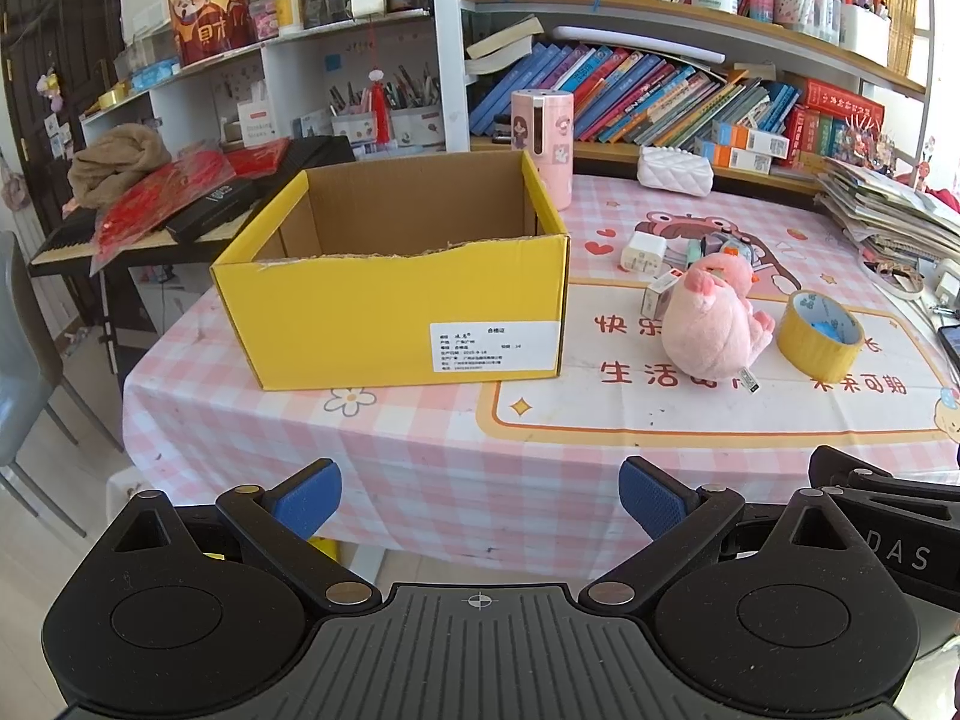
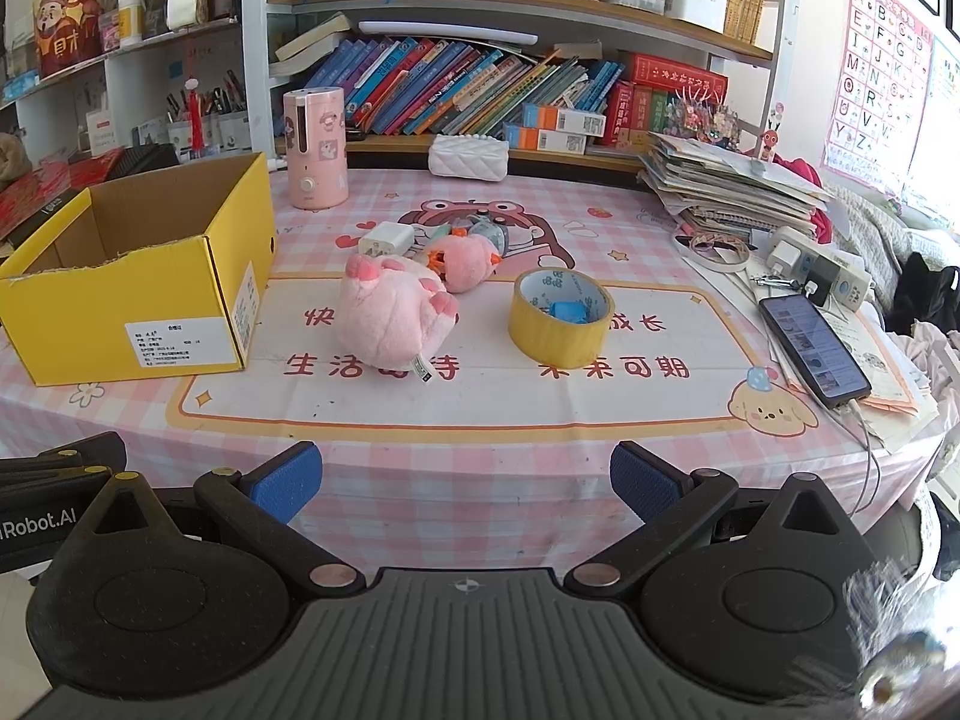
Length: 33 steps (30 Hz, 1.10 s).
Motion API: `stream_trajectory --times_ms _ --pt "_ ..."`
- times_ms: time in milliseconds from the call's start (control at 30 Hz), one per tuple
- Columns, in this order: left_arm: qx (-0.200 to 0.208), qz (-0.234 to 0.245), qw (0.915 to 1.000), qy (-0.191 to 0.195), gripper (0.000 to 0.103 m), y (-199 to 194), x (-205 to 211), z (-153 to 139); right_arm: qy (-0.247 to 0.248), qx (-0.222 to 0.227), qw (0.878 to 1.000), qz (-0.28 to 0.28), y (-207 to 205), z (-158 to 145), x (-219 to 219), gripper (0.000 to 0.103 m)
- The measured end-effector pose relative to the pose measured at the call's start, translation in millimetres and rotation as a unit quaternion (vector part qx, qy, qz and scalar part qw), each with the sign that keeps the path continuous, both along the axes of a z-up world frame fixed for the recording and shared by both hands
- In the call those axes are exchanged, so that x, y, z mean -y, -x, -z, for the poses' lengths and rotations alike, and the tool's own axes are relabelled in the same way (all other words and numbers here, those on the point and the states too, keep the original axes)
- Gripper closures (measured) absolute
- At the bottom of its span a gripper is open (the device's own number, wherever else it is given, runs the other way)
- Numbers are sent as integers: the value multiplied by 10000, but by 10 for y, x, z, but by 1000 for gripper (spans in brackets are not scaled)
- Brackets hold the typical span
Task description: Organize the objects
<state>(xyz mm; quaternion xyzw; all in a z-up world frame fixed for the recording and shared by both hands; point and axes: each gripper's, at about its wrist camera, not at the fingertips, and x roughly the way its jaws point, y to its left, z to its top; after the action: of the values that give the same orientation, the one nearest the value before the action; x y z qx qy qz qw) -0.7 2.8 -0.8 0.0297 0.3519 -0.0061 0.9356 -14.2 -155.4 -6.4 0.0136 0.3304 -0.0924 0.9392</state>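
An open yellow cardboard box [image 1: 390, 312] stands on the left of the pink checked table [image 1: 420, 468]; it also shows in the right wrist view [image 2: 132, 306]. A pink plush toy [image 2: 390, 318] lies in the middle, also seen in the left wrist view [image 1: 708, 324]. A yellow tape roll [image 2: 561, 318] sits right of it, also in the left wrist view [image 1: 819, 336]. A smaller pink toy [image 2: 468, 267], a white charger [image 2: 387, 240] and small items lie behind. My left gripper [image 1: 480, 498] and right gripper [image 2: 465, 483] are open and empty, held before the table's front edge.
A pink cylinder appliance [image 2: 315, 147] and a white quilted case [image 2: 468, 157] stand at the back. A phone on a cable [image 2: 813, 348], a power strip [image 2: 822, 276] and a paper stack [image 2: 732, 180] are at the right. Bookshelves [image 2: 480, 84] rise behind. A keyboard [image 1: 138, 228] lies left.
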Motion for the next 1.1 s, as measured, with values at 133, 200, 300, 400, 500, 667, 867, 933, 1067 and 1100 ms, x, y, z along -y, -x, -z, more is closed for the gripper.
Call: stream_trajectory --times_ms 133,200,300,400,500,667,867,933,1067,1100 --pt "-1 -3 10000 1 3 -1 1 -3 4 2 10000 0 -4 1 -5 0" --pt "-1 -1 10000 1 3 -2 1 -4 3 -1 10000 1 -5 0 -6 0" --pt "-6 3 10000 2 3 -11 -1 -5 6 -2 10000 5 -4 0 -5 0" --pt "-7 7 10000 4 3 -15 1 -7 6 -5 10000 5 -12 1 -15 0" --pt "-10 7 10000 6 3 -18 4 -4 10 -6 10000 5 -16 4 -21 0" --pt "-27 13 10000 4 3 -41 8 -10 38 -11 10000 40 11 -3 37 0" --pt "-60 22 10000 -2 3 -70 8 9 80 -43 9999 60 17 3 61 0" --pt "-66 19 10000 -2 3 -76 5 11 85 -37 9999 59 11 6 54 0" --pt "-67 19 10000 -1 3 -76 1 15 121 -56 9999 76 -21 27 34 0" --pt "-66 20 10000 -1 3 -75 1 14 109 -53 9999 70 -24 20 26 0"
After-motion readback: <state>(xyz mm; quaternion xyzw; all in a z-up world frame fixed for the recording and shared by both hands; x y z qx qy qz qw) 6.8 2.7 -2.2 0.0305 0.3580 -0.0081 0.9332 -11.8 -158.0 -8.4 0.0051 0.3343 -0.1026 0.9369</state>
